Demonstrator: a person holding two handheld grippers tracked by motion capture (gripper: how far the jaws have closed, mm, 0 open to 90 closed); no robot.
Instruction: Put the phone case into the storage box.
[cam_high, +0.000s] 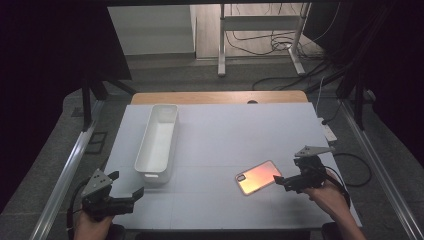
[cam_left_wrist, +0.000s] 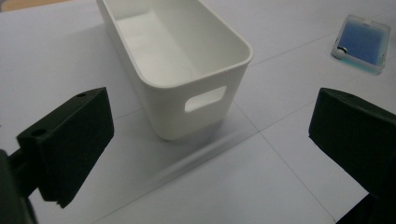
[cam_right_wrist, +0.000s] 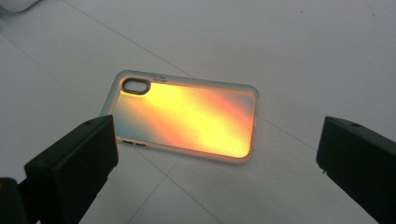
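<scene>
An iridescent orange phone case (cam_high: 258, 177) lies flat on the white table top (cam_high: 225, 130), right of centre near the front. My right gripper (cam_high: 289, 172) is open just to the right of it, apart from it. In the right gripper view the case (cam_right_wrist: 187, 116) lies just beyond the open right gripper (cam_right_wrist: 217, 140). A long, empty white bin (cam_high: 157, 142) stands on the left. My left gripper (cam_high: 126, 183) is open in front of its near end. In the left gripper view the bin (cam_left_wrist: 177, 51) stands ahead of the open left gripper (cam_left_wrist: 210, 135), and the case (cam_left_wrist: 362, 43) looks blue at upper right.
The table's wooden back edge (cam_high: 220, 96) runs behind the white top. A small white block (cam_high: 328, 132) sits at the right edge. Metal rails (cam_high: 70, 165) flank the table. Cables (cam_high: 280, 45) and a stand's legs (cam_high: 221, 50) lie on the floor beyond.
</scene>
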